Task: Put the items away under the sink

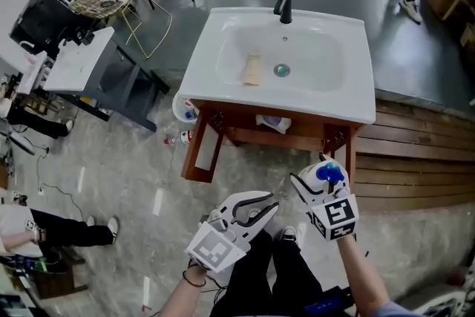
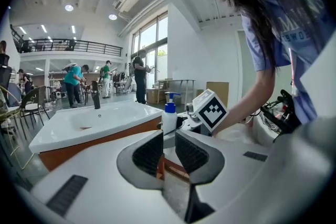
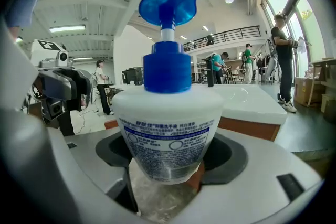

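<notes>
White sink point(image 1: 215, 48) on wood stand point(image 1: 199, 156), just ahead of us. Left gripper point(image 2: 169, 147): jaws a crack apart, empty. Right gripper point(image 1: 324, 176) pinches the pump bottle point(image 3: 168, 128) low on its body. Prob. light, smooth plastic, slippery; we'd grip mid-body, not the pump.

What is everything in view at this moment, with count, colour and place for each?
sink: one, white, on top of the wooden cabinet
faucet: one, black, at the sink's back rim
flat item: one, tan, in the basin left of the drain; kind unclear
wooden cabinet: one, reddish brown, under the sink
packet: one, white and blue, on the shelf under the sink
tub: one, white, on the floor at the cabinet's left
wire chair: one, tan, far left
pump bottle: one, white with blue pump, held
left gripper: white, jaws apart, nothing between
right gripper: white, jaws shut on the pump bottle
</notes>
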Demonstrator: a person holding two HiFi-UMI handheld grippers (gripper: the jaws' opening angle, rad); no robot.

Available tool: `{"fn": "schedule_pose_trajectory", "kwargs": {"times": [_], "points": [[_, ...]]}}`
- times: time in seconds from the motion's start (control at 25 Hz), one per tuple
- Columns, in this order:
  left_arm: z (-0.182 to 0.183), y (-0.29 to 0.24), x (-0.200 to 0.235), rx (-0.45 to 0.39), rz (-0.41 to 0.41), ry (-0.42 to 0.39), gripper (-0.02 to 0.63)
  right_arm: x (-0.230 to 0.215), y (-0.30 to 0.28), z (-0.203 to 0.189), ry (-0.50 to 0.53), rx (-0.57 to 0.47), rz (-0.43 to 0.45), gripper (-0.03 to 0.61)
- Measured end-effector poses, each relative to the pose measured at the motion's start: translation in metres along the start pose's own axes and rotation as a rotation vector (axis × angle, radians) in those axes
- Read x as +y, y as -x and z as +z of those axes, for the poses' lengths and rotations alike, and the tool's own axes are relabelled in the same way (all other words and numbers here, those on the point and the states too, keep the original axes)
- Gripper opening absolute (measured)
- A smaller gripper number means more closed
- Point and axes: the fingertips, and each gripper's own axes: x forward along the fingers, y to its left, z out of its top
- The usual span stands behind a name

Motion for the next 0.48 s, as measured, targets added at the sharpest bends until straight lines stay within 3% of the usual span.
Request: {"fn": "schedule_pose_trajectory", "kwargs": {"times": [0.24, 0.48], "points": [[-0.037, -0.008, 0.033, 0.013, -0.022, 0.001, 0.066, -0.004, -0.052, -0.028, 0.002, 0.046, -0.028, 0.368], [-0.093, -0.032, 0.050, -0.002, -0.029, 0.083, 0.066, -0.023, -0.098, -0.070, 0.048, 0.067, -0.060, 0.368]]}}
